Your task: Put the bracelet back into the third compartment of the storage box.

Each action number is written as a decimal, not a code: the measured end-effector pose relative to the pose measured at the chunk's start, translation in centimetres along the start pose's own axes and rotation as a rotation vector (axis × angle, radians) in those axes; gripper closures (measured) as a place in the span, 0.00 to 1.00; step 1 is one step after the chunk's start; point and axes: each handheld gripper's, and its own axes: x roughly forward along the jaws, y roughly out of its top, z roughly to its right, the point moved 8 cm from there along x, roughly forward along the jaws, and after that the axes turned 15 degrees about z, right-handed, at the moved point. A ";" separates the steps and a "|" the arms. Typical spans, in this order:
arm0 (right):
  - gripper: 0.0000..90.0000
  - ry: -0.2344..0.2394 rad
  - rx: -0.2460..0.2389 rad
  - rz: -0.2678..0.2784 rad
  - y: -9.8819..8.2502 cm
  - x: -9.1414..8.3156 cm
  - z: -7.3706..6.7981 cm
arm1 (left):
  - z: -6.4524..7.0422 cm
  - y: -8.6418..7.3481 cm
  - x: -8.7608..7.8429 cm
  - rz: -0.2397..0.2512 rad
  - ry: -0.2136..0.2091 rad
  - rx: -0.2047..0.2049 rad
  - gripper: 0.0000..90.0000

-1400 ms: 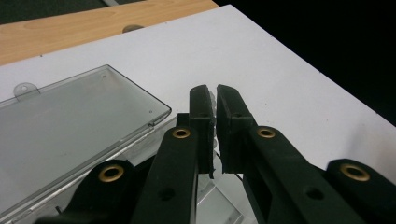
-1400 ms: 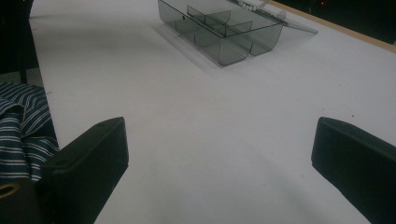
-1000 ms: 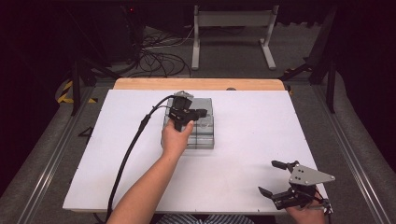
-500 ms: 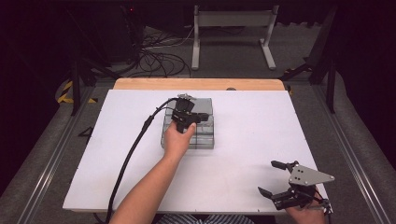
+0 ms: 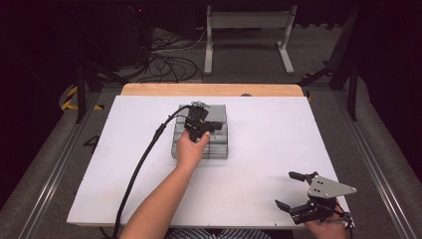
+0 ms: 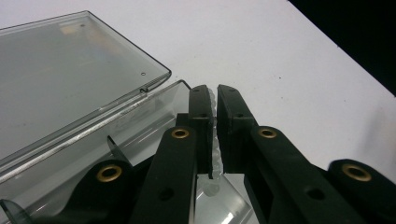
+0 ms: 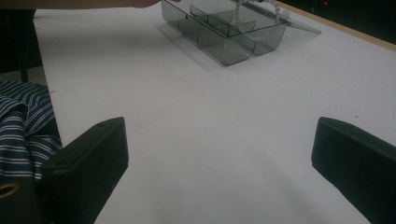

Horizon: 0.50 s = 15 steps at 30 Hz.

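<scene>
Resting at the near right table (image 5: pixel 278 149) edge, the right gripper (image 5: pixel 295 191) has jaws spread wide, holding nothing. Farther in, the left gripper (image 6: pixel 215 135) pinches a white bead string (image 6: pixel 214 154) between nearly closed jaws, over the clear compartment box (image 5: pixel 219 145) with its lid (image 6: pixel 70 74) open at mid-table.

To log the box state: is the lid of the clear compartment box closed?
No, the lid lies swung open behind the box.
</scene>
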 end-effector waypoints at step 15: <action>0.05 -0.001 -0.002 0.003 0.0 0.1 0.0 | 0.4 1.0 -1.3 0.049 0.035 0.118 0.57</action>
